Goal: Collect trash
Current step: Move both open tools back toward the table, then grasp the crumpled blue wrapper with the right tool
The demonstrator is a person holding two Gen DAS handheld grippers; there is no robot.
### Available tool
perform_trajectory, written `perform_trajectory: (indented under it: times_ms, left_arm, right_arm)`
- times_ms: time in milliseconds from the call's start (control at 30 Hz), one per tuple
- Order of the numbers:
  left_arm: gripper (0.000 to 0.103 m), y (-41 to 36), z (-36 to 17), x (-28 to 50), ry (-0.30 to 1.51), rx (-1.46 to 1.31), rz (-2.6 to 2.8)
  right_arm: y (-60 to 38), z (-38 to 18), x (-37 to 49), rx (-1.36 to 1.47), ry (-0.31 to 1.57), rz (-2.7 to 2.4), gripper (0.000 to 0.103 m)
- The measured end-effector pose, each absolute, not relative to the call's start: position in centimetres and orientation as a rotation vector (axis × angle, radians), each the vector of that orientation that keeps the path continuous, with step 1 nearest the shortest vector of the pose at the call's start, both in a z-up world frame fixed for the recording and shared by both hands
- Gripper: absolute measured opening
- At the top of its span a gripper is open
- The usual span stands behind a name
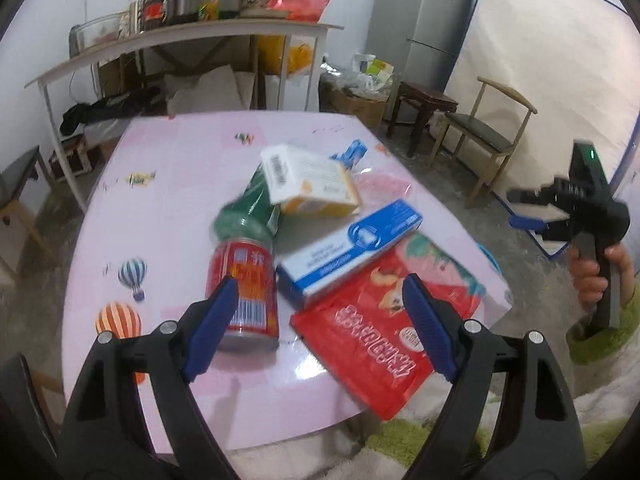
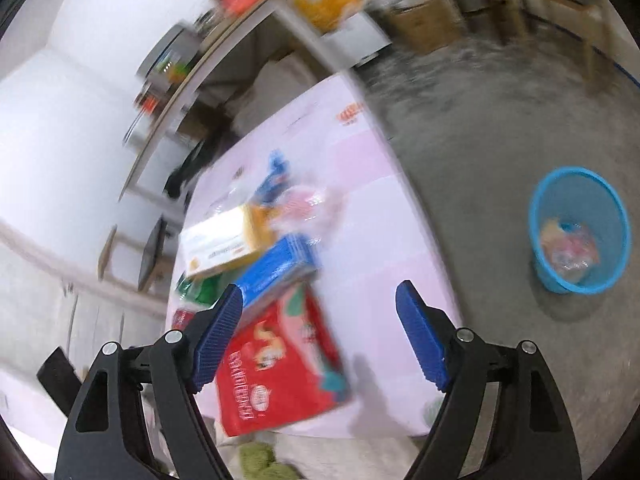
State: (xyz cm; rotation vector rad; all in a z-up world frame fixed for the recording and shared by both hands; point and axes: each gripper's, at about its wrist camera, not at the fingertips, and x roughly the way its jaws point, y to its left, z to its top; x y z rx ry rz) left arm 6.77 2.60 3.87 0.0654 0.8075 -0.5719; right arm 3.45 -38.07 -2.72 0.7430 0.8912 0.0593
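Nothing here reads clearly. The red snack bag (image 1: 384, 336) carries big white characters, the red can (image 1: 245, 292) yellow characters above a barcode, and the white-and-yellow box (image 1: 308, 180) a barcode, all too blurred to make out. The blue-and-white box (image 1: 348, 252) has small print, equally illegible.

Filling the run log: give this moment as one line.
left gripper: open, empty | right gripper: open, empty | red can, blue box, red packet: on table | blue bin: on floor

Left claw (image 1: 320, 332) and right claw (image 2: 320, 336) both angle downward, jaws spread wide and empty; a hand (image 1: 596, 276) grips the right claw's handle.
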Motion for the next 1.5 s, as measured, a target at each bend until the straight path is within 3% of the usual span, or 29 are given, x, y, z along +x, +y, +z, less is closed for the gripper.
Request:
perform_trajectory:
  times_ms: [467,667,833,900,1167,1267,1500]
  left_arm:
    - [0.079,4.4,2.7,11.2,0.775,-0.044,-0.546]
    - [0.075,4.3,2.4,12.7,0.774,-0.05,-0.558]
    - [0.067,3.0,2.3,13.3,0.795,-0.089,-0.614]
    - [0.064,2.0,2.5,13.4,0.798,-0.103,-0.651]
    - [0.054,-2.2,2.9,12.7,0.787,0.009,-0.724]
    - [0.052,-3.4,3.0,12.5,0.784,0.035,-0.745]
    - [0.049,-5.3,3.1,13.2,0.788,0.07,-0.766]
  right_arm:
    - [-31.8,-1.8,13.7,0.836,1.001,0.222,0.077]
    - [-32.0,-0.7,21.1,0.596,1.047,0.169,0.077]
    - [-31.6,-3.2,28.0,0.433,1.137,0.095,0.077]
    - [-32.0,-4.8,29.8,0.437,1.166,0.067,0.069]
    - [-33.8,-8.2,31.0,0.571,1.193,0.054,0.013]
    - [-34.3,-8.0,30.3,0.609,1.157,0.067,0.008]
    - [-35.9,-6.6,29.0,0.74,1.052,0.12,0.006]
